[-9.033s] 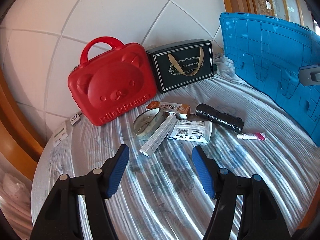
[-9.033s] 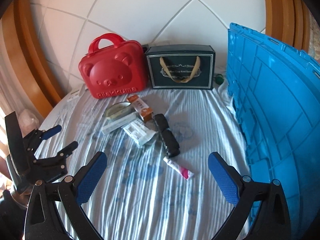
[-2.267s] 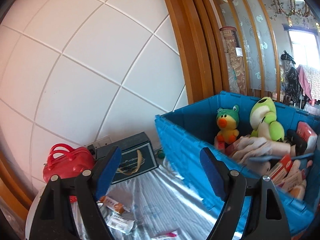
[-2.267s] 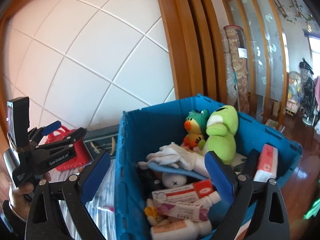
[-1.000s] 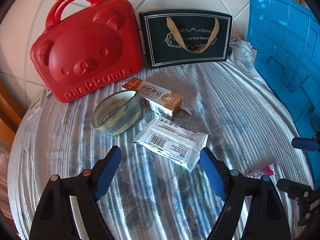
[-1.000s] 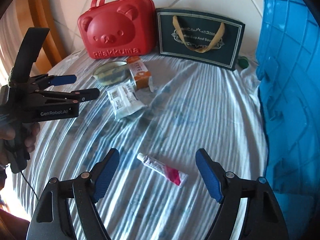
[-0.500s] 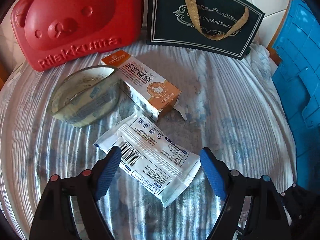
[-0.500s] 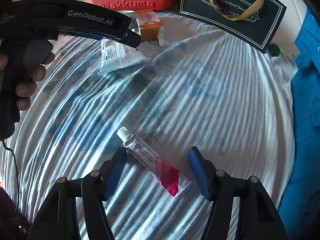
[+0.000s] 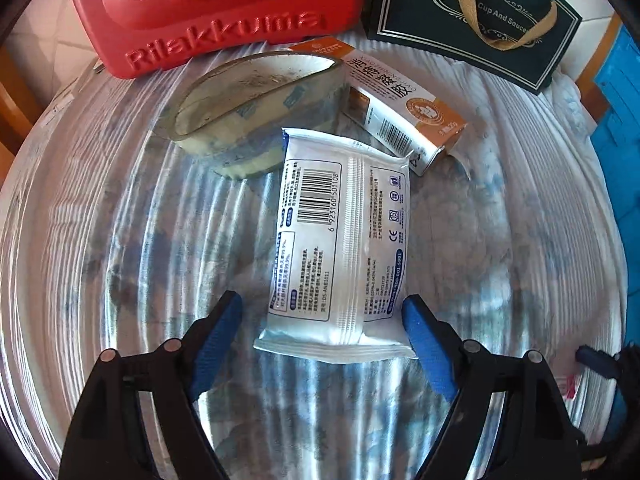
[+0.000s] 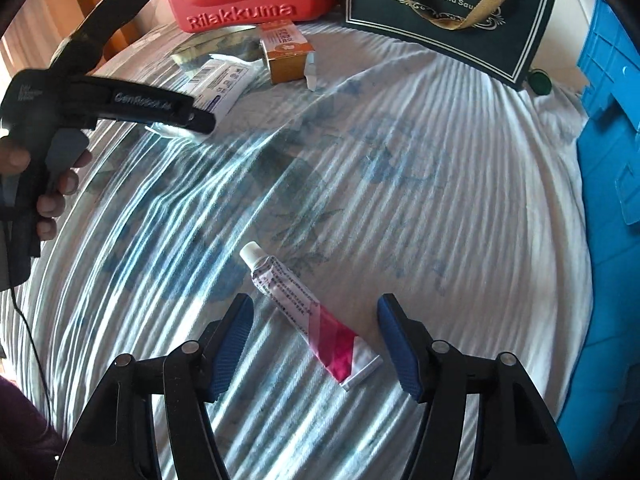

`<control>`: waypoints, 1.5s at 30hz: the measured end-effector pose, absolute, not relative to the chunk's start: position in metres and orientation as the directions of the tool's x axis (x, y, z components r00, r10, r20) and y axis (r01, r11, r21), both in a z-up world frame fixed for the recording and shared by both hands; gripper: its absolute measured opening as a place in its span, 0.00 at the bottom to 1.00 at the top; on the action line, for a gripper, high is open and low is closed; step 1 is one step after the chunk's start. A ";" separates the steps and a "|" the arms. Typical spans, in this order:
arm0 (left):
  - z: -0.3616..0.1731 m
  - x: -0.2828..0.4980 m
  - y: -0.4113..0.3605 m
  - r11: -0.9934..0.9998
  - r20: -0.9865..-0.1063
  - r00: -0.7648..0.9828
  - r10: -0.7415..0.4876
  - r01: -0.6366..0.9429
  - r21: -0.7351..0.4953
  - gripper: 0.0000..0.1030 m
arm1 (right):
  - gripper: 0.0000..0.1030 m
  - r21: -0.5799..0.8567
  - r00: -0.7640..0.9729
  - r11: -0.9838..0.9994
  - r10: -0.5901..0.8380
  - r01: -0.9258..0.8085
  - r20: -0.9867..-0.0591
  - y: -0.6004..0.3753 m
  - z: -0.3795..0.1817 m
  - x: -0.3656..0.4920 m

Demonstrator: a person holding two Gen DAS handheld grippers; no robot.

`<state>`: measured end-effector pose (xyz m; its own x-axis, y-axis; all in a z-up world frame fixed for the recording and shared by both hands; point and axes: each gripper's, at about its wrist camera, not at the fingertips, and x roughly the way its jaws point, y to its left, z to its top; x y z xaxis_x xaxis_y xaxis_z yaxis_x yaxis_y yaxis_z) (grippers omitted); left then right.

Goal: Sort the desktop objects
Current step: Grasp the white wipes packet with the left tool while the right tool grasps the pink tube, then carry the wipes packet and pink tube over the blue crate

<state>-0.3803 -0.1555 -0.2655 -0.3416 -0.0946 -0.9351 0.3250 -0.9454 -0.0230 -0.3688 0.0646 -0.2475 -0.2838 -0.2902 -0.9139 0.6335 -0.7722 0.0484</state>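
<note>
My left gripper is open, its blue pads on either side of the near end of a white wipes packet lying on the striped cloth. The packet also shows in the right wrist view. Behind it lie a tape roll and an orange-and-white box. My right gripper is open, low over a small white and pink tube that lies diagonally between its pads. The left gripper's body shows at the left of the right wrist view.
A red bear-shaped case and a dark gift box stand at the back by the wall. A blue crate stands at the right. A small green cap lies by the gift box. Striped cloth covers the table.
Both grippers have dropped lower and closer. The wipes packet now lies between the left pads, and the tube sits further in between the right pads.
</note>
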 end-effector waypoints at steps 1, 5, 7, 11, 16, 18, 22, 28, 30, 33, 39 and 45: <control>-0.266 -0.382 -0.155 -0.949 -0.938 -0.332 -0.100 0.315 -0.010 0.81 | 0.64 0.055 -0.283 -0.772 -0.297 0.633 -0.912 0.065 -0.247 -0.370; -0.265 -0.393 -0.159 -0.960 -0.935 -0.341 -0.099 0.280 0.000 0.82 | 0.60 0.069 -0.294 -0.782 -0.312 0.619 -0.903 0.063 -0.248 -0.379; -0.265 -0.399 -0.163 -0.964 -0.940 -0.330 -0.084 0.267 -0.007 0.82 | 0.52 0.052 -0.310 -0.791 -0.298 0.609 -0.903 0.062 -0.248 -0.378; -0.264 -0.400 -0.163 -0.978 -0.937 -0.343 -0.058 0.208 -0.016 0.75 | 0.42 -0.004 -0.332 -0.797 -0.248 0.605 -0.910 0.060 -0.247 -0.378; -0.257 -0.383 -0.162 -0.988 -0.917 -0.399 0.020 0.135 -0.080 0.52 | 0.17 -0.009 -0.325 -0.819 -0.218 0.574 -0.920 0.055 -0.243 -0.374; -0.256 -0.376 -0.171 -0.979 -0.910 -0.410 0.066 0.149 -0.138 0.49 | 0.17 0.012 -0.315 -0.834 -0.221 0.551 -0.923 0.056 -0.243 -0.373; -0.250 -0.354 -0.177 -0.978 -0.908 -0.413 0.065 0.153 -0.140 0.47 | 0.17 0.043 -0.313 -0.851 -0.239 0.523 -0.919 0.058 -0.237 -0.373; -0.232 -0.329 -0.176 -0.989 -0.894 -0.447 0.039 0.111 -0.099 0.46 | 0.17 0.050 -0.348 -0.855 -0.263 0.516 -0.900 0.054 -0.218 -0.364; -0.222 -0.321 -0.172 -0.993 -0.886 -0.464 0.021 0.092 -0.071 0.46 | 0.17 0.045 -0.370 -0.854 -0.271 0.519 -0.889 0.052 -0.209 -0.359; -0.206 -0.315 -0.166 -0.996 -0.869 -0.494 0.009 0.068 -0.049 0.46 | 0.17 0.051 -0.392 -0.854 -0.289 0.517 -0.873 0.051 -0.196 -0.352; -0.174 -0.301 -0.144 -1.000 -0.828 -0.561 -0.005 0.013 -0.003 0.46 | 0.17 0.050 -0.451 -0.862 -0.313 0.504 -0.836 0.055 -0.162 -0.337; -0.130 -0.280 -0.116 -0.996 -0.763 -0.645 0.026 -0.082 0.035 0.46 | 0.17 0.024 -0.561 -0.882 -0.320 0.470 -0.763 0.066 -0.111 -0.305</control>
